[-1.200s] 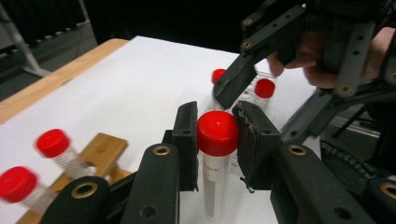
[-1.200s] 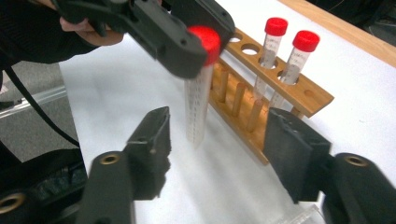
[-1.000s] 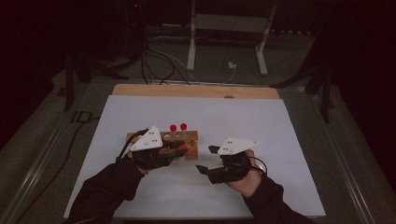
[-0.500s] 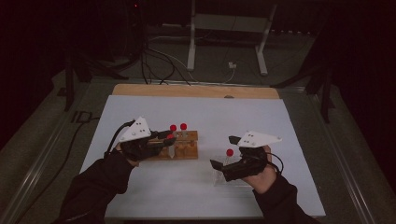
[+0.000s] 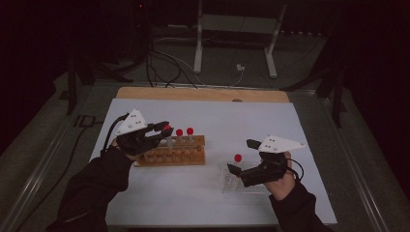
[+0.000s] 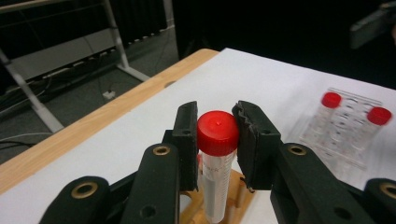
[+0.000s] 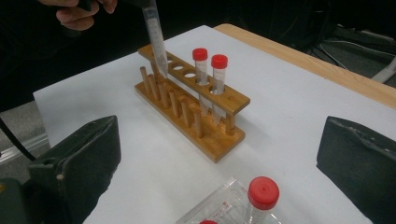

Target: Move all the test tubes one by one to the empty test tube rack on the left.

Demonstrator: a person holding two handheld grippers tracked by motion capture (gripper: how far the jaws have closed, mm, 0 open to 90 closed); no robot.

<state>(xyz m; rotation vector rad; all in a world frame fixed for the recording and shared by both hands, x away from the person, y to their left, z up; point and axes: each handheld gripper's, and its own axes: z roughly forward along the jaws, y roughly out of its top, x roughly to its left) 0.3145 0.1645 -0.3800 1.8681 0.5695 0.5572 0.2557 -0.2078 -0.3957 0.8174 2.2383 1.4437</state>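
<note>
On the white table (image 5: 203, 203) sits a wooden rack (image 5: 171, 151). Above its left end, the left gripper (image 6: 217, 135) clamps a red-capped tube (image 6: 215, 175) by its cap, nearly upright, tip down. The right gripper (image 5: 241, 157) gapes wide over a clear tray (image 7: 219, 207).

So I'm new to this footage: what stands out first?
The left hand-held gripper clamps a red-capped tube over the wooden rack, where two more tubes stand. To the right, the open right hand-held gripper hovers by a clear tray with another red-capped tube.
</note>
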